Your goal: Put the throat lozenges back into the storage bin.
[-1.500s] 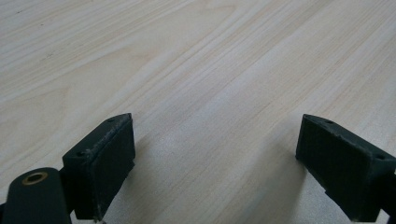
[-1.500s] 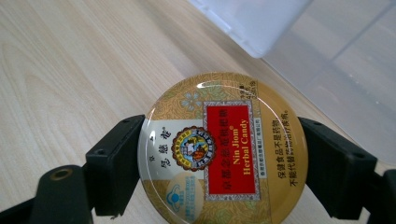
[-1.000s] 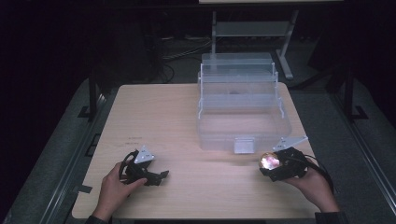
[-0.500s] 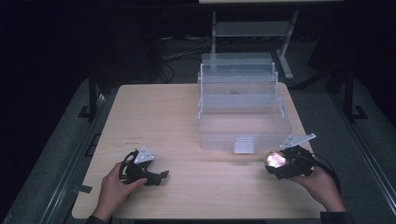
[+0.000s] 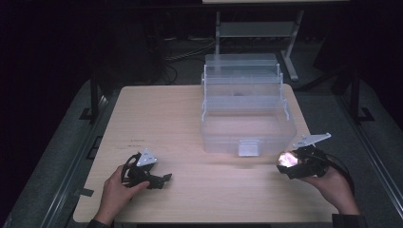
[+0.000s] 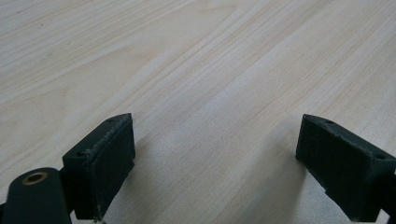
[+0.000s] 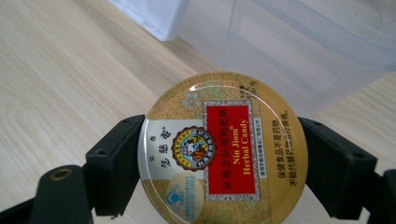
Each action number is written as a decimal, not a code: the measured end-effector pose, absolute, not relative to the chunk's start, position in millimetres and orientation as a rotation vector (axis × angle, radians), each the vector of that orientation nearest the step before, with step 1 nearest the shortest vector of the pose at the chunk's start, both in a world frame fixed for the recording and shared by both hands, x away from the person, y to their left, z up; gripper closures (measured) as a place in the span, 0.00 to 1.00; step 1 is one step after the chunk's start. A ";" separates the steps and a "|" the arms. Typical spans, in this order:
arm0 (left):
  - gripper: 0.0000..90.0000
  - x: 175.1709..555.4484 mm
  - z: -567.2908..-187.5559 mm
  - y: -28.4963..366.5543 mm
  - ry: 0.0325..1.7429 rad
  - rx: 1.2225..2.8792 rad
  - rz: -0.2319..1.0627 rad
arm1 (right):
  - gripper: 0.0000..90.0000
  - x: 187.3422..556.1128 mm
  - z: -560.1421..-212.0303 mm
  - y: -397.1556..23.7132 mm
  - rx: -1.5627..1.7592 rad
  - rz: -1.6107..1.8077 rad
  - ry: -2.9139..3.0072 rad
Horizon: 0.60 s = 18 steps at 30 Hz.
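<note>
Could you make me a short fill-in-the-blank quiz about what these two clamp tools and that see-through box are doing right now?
1. The right gripper is shut on a round candy ____.
2. The left gripper has its jaws ____, with nothing between them.
3. The clear plastic box stands on the wooden ____.
4. In the high view, the box stands nearer the ____ gripper.

Missing words: tin; open; table; right

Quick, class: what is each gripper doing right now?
Left gripper: open, holding nothing.
Right gripper: jaws shut on the round candy tin.
</note>
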<state>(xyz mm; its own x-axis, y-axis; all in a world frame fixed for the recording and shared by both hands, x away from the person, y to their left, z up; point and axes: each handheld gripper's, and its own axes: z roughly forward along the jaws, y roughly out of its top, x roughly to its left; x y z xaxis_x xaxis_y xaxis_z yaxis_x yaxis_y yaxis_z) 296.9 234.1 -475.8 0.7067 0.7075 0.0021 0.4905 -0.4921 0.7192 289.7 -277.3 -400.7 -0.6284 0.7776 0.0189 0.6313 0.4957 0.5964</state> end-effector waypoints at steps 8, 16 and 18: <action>0.12 296.9 -475.8 234.1 0.907 2.192 0.388 | 0.22 290.4 -394.8 -285.4 1.219 0.834 2.466; 0.12 296.9 -475.8 234.1 0.908 2.192 0.388 | 0.22 291.3 -387.1 -294.1 1.234 0.842 2.436; 0.12 296.9 -475.8 234.1 0.908 2.192 0.388 | 0.22 291.9 -385.4 -295.6 1.237 0.843 2.429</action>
